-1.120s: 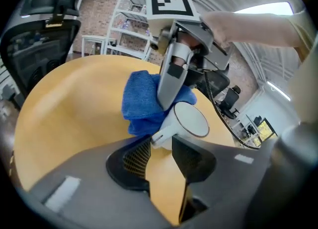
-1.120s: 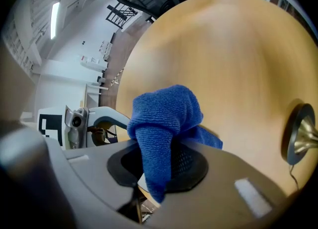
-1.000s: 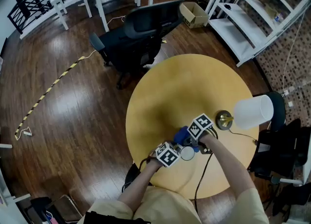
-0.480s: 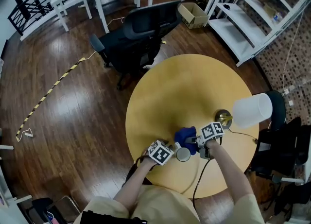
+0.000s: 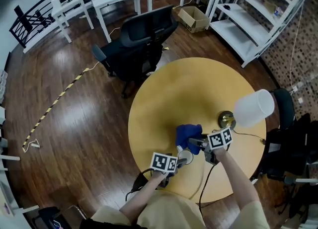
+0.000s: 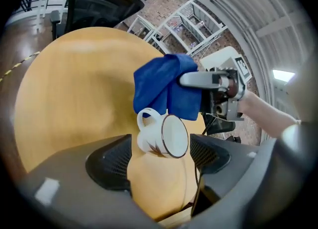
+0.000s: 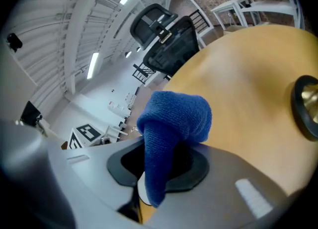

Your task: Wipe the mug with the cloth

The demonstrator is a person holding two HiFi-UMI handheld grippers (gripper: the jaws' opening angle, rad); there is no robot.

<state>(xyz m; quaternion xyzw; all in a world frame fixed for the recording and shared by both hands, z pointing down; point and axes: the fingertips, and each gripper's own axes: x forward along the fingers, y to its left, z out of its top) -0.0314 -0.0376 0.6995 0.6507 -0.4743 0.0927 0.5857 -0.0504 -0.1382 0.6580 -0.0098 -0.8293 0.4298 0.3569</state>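
Observation:
A white mug point(image 6: 161, 136) with a dark rim lies tilted on its side between the pads of my left gripper point(image 6: 160, 154), mouth toward the camera. The jaws have just been opening and stand wide, with a gap at the right pad point(image 6: 208, 153). In the head view the mug point(image 5: 185, 157) sits at the near edge of the round table, right of my left gripper point(image 5: 180, 160). My right gripper point(image 5: 196, 143) is shut on a blue cloth point(image 5: 188, 134), lifted clear of the mug. The cloth point(image 7: 171, 123) droops over the right gripper's point(image 7: 164, 166) jaws.
The yellow round table point(image 5: 189, 89) carries a lamp with a white shade point(image 5: 253, 108) and brass base point(image 5: 227, 120) at its right. A thin cable point(image 5: 201, 183) runs over the near edge. A black office chair point(image 5: 144, 34) stands beyond the table.
The right gripper has lifted the cloth off the mug and away from it. The left gripper has rolled and shifted toward the table's near edge.

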